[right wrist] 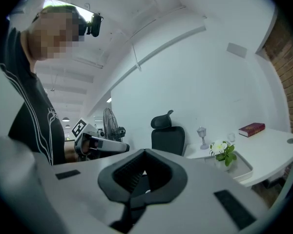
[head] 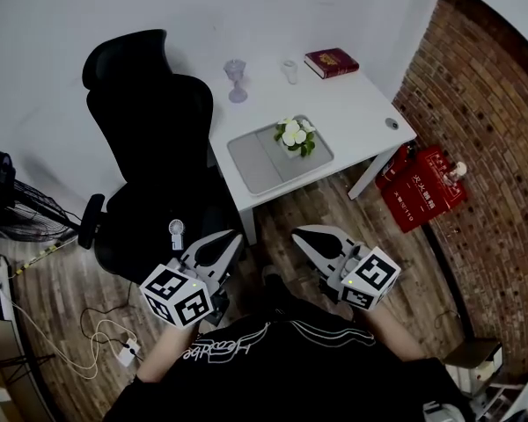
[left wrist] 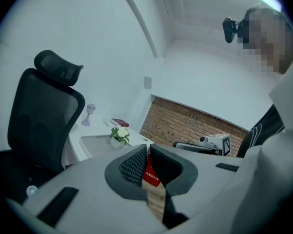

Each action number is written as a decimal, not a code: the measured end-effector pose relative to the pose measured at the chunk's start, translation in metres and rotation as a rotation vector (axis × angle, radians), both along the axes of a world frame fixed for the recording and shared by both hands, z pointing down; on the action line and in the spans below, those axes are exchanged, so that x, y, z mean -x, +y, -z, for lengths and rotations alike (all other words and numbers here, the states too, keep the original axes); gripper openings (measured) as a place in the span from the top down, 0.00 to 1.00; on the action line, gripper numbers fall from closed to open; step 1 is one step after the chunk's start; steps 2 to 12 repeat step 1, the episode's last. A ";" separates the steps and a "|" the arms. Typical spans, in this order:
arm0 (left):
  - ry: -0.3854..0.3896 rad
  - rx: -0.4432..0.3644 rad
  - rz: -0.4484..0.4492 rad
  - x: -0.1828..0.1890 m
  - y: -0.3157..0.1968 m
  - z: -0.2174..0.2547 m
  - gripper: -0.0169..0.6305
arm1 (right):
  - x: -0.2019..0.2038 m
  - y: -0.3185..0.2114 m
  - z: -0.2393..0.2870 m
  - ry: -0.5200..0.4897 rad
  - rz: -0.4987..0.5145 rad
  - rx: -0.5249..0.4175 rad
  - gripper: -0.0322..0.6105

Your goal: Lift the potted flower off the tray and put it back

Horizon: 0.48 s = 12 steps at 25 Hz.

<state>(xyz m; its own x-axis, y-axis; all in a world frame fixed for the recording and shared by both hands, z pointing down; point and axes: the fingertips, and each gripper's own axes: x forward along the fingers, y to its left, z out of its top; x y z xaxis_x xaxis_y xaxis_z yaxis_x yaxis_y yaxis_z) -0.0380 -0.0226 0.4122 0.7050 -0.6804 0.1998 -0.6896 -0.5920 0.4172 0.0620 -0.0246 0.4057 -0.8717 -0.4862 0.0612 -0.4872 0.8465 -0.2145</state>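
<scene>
The potted flower (head: pixel 296 135), white blooms with green leaves in a small white pot, stands upright on the grey tray (head: pixel 251 161) on the white desk (head: pixel 352 104). Both grippers hang low near my body, well short of the desk. My left gripper (head: pixel 236 236) and right gripper (head: pixel 297 232) both point toward the desk, jaws together and holding nothing. In the left gripper view, the left gripper (left wrist: pixel 146 150) looks past its tips at the flower (left wrist: pixel 119 134) on the tray (left wrist: pixel 95 143). From the right gripper (right wrist: pixel 144 154), the flower (right wrist: pixel 223 151) shows far off to the right.
A black office chair (head: pixel 154 139) stands left of the desk, close to my left gripper. On the desk's far side are a goblet (head: pixel 236 79), a small glass (head: pixel 289 70) and a red book (head: pixel 331 61). Red boxes (head: pixel 422 187) lean by the brick wall; a fan (head: pixel 9 200) stands far left.
</scene>
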 end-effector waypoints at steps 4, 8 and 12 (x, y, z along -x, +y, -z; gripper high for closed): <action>0.002 0.001 0.003 0.001 0.000 -0.001 0.90 | 0.000 0.000 -0.002 0.000 -0.003 0.005 0.95; 0.002 0.001 0.003 0.001 0.000 -0.001 0.90 | 0.000 0.000 -0.002 0.000 -0.003 0.005 0.95; 0.002 0.001 0.003 0.001 0.000 -0.001 0.90 | 0.000 0.000 -0.002 0.000 -0.003 0.005 0.95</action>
